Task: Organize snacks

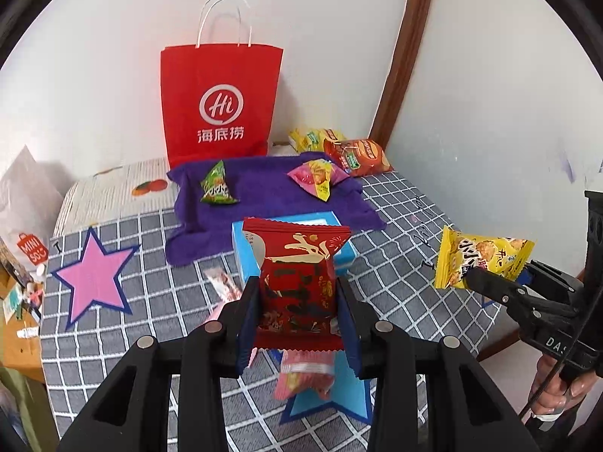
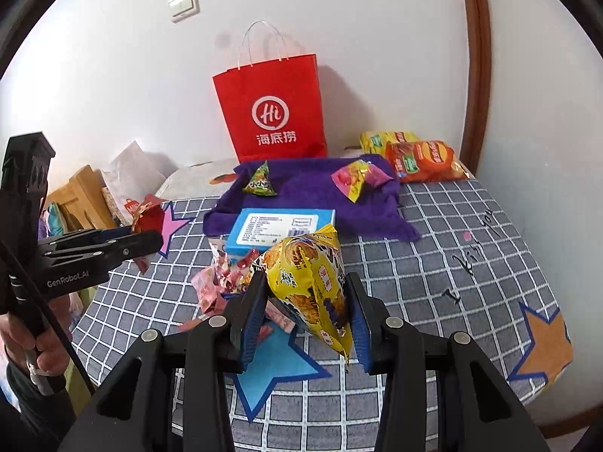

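Above the checked table [image 1: 395, 196], each gripper clamps one packet: left gripper [image 1: 297, 301] red packet [image 1: 297, 275], right gripper [image 2: 307, 305] yellow packet [image 2: 305, 278]; perhaps several pink wrappers [image 2: 215, 282] below.

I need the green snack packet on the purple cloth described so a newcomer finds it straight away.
Start at the red paper bag standing against the back wall; the purple cloth spreads out in front of it. The green packet sits on the cloth's left part, just below the bag. It is a small green pyramid, while the only other packet on the cloth, the pink-and-yellow packet, lies to the right.
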